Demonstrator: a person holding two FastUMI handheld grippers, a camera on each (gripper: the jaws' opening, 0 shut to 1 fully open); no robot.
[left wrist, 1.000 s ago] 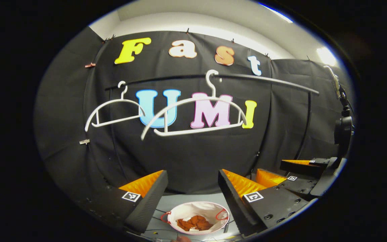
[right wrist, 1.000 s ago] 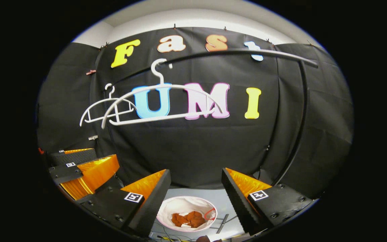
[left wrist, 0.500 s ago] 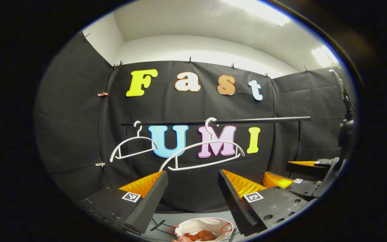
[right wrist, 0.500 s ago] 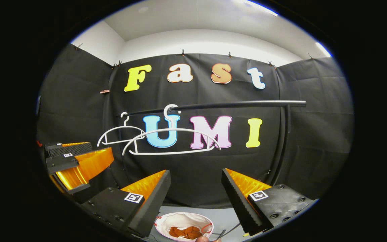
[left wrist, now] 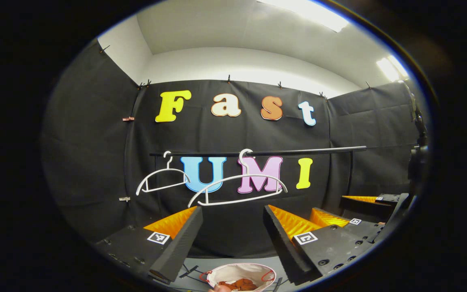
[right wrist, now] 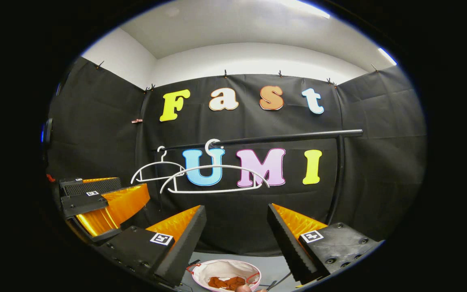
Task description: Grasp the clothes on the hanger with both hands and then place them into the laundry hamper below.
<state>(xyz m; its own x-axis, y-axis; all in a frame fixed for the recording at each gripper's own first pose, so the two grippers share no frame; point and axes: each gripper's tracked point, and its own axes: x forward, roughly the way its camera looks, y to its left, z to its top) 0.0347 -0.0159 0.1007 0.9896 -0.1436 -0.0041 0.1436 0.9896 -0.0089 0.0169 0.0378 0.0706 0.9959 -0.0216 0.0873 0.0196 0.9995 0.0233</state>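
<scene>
The laundry hamper (left wrist: 239, 272) sat at the very bottom of the left gripper view, its near rim cut off by the picture's edge, and its left side passed behind the left gripper's (left wrist: 231, 239) finger. In the right gripper view the hamper (right wrist: 223, 271) was likewise cut at the bottom. The rust-coloured clothes (right wrist: 225, 282) inside were too small and crumpled to tell what garment they were. A small rounded thing (right wrist: 241, 288) at the bottom edge overlapped the hamper's near rim; it could not be made out. The rail's (right wrist: 266, 140) left end ran behind the hangers (right wrist: 213, 178). The right gripper (left wrist: 353, 211) was cut off at the left gripper view's right edge.
</scene>
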